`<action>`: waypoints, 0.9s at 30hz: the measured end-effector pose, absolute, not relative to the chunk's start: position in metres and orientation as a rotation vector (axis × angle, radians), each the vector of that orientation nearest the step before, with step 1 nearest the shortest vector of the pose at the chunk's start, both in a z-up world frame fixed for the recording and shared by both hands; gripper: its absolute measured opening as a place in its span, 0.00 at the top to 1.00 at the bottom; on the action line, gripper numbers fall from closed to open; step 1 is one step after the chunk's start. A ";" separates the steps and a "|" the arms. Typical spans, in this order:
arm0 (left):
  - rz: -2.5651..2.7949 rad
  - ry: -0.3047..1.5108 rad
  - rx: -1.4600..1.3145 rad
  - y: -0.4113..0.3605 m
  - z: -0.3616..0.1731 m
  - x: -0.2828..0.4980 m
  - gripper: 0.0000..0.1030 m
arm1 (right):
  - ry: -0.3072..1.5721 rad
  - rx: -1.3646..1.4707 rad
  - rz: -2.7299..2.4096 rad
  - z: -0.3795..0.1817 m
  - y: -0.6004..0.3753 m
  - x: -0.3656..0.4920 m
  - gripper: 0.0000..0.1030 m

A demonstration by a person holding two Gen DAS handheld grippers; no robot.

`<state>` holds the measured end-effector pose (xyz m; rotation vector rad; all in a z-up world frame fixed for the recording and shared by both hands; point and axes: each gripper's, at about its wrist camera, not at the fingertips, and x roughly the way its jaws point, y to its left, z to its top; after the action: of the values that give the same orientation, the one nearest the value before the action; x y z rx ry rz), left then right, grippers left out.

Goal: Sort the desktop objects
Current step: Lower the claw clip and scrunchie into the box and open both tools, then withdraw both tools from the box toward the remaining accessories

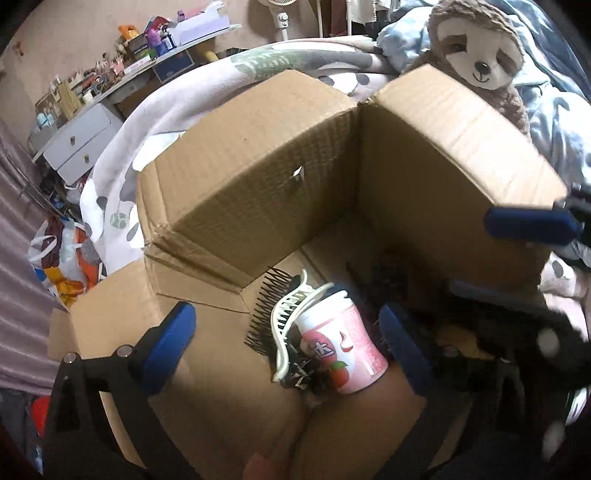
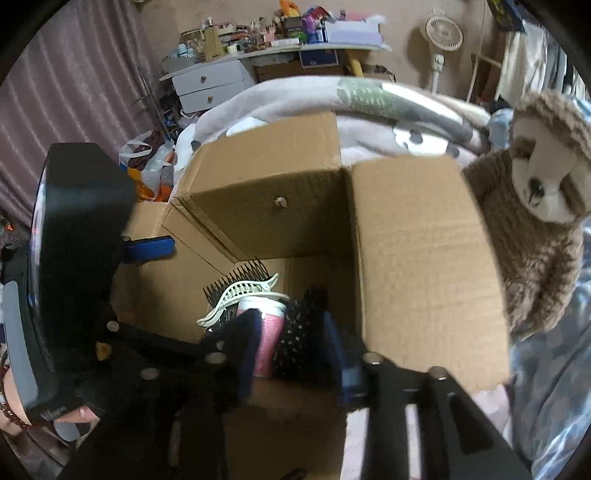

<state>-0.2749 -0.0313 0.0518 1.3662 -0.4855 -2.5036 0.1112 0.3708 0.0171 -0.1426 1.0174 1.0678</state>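
Note:
An open cardboard box (image 1: 258, 173) (image 2: 424, 258) sits on a bed. Inside lie a pink and white cup (image 1: 341, 350) (image 2: 267, 332), a white hair claw (image 1: 291, 314) (image 2: 240, 295), a black comb (image 1: 266, 306) (image 2: 236, 277) and a black bristle brush (image 2: 299, 332). My left gripper (image 1: 288, 343) is open and empty above the box, its blue fingers either side of the cup and claw. My right gripper (image 2: 291, 354) is open and empty over the box, the cup and brush between its fingers. One blue finger (image 1: 528, 225) of the right gripper shows in the left wrist view.
A plush sloth (image 1: 476, 59) (image 2: 535, 229) leans behind the box's right wall. A patterned blanket (image 1: 221, 85) (image 2: 369, 99) covers the bed. A cluttered desk with drawers (image 2: 210, 81) and a fan (image 2: 443, 33) stand at the back. Bags (image 1: 62, 258) lie on the floor to the left.

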 end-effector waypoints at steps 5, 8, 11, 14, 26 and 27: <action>-2.506 -0.457 1.364 -0.036 0.060 -0.271 0.02 | 0.965 -0.162 1.059 0.032 0.363 0.105 0.38; -2.505 -0.456 1.348 -0.037 0.068 -0.264 0.02 | 0.934 -0.170 1.048 0.041 0.357 0.104 0.37; -2.504 -0.447 1.333 -0.035 0.074 -0.258 0.02 | 0.936 -0.161 1.044 0.046 0.351 0.105 0.37; -2.498 -0.453 1.322 -0.032 0.081 -0.251 0.02 | 0.931 -0.155 1.038 0.050 0.344 0.103 0.37; -2.501 -0.428 1.293 -0.018 0.092 -0.217 0.02 | 0.916 -0.137 1.034 0.061 0.313 0.082 0.37; -2.499 -0.428 1.294 -0.016 0.092 -0.212 0.02 | 0.918 -0.134 1.037 0.060 0.311 0.080 0.37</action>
<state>-0.2125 -0.0163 0.0916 1.2936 -0.4276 -2.4989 0.0801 0.3108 0.0604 -0.1340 0.9177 1.0366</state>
